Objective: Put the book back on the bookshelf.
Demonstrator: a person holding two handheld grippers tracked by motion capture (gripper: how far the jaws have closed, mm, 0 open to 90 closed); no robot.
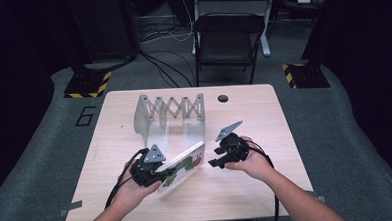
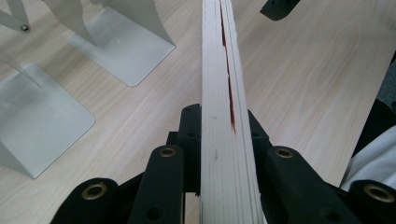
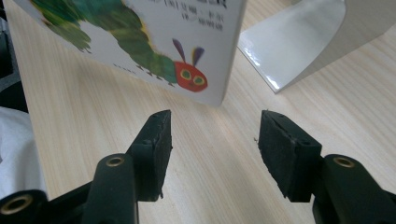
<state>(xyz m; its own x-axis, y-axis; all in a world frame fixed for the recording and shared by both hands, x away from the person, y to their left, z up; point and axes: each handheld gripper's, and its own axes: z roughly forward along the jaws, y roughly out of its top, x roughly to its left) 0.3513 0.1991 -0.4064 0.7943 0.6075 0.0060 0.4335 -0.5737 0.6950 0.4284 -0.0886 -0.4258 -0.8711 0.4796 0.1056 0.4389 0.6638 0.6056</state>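
A white board book [image 1: 186,165] with a green caterpillar on its cover is held tilted just above the wooden table [image 1: 257,188]. My left gripper [image 1: 159,174] is shut on the book's near end. In the left gripper view, the book's page edge [image 2: 224,70] runs away from me between the two black jaws of my left gripper [image 2: 219,123]. My right gripper [image 1: 213,159] is open, just right of the book's far corner. In the right gripper view, the caterpillar cover [image 3: 140,37] hangs beyond my right gripper [image 3: 212,135], with nothing between the pads.
A grey expanding book rack [image 1: 169,111] with upright metal plates stands at the back middle of the table; its flat feet [image 2: 116,46] lie close to the book's far end. A black chair [image 1: 228,39] stands beyond the table. A round hole [image 1: 222,98] is in the tabletop.
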